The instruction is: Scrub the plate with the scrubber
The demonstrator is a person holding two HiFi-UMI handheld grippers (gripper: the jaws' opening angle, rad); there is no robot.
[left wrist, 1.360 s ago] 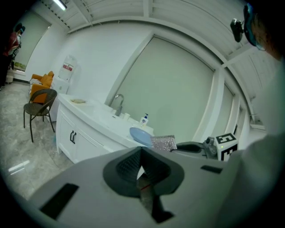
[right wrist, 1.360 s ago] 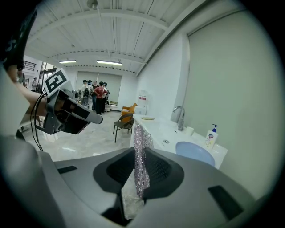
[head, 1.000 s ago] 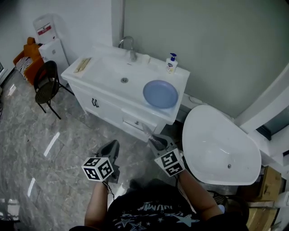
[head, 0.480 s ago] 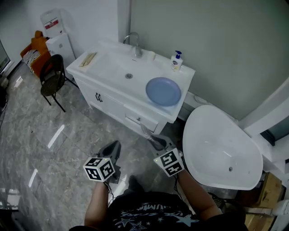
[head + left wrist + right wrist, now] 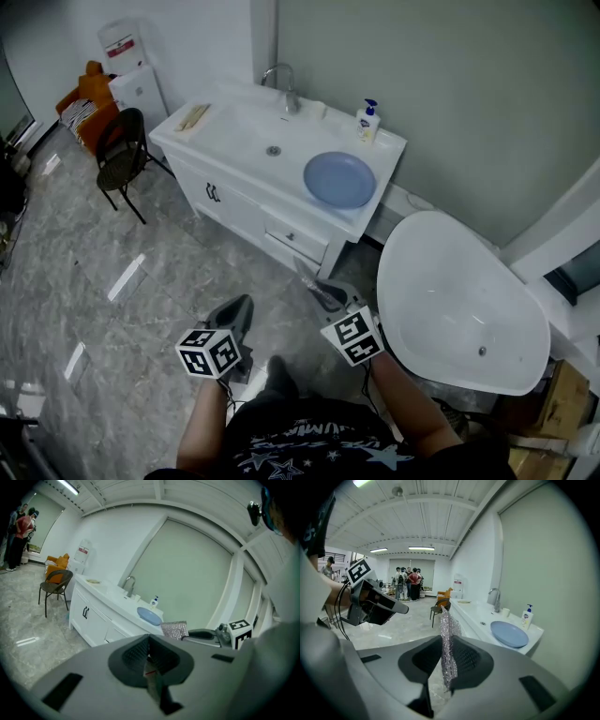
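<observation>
The plate [image 5: 338, 179] is a round, smooth, pale blue dish with a shallow rim. It lies flat at the right end of a glossy white sink counter [image 5: 230, 131] in the upper middle of the head view. No gripper touches it; both are well apart from it, low in the frame. A curved metal tap [image 5: 281, 80] rises at the counter's back edge, and a white soap bottle [image 5: 367, 122] with a blue pump stands just behind the plate. An oval white bathtub [image 5: 450, 309] with a smooth, shiny inside fills the right side. The floor [image 5: 112, 262] is polished grey marble with pale veins. A dark chair [image 5: 120, 159] with a mesh seat stands at the upper left.

The scrubber [image 5: 448, 634] is a thin, flat sheet of glittering silver mesh. It stands on edge, clamped between the closed jaws of the right gripper [image 5: 330, 296] and sticking up past them. The left gripper [image 5: 149, 656] has its ribbed dark pads pressed together with nothing between them.

Against the frame a second earlier, the counter, plate and chair now sit a little further right and higher in the head view, and more floor shows at the left. Both grippers keep nearly the same spots at the bottom of the frame, with the same grip.
</observation>
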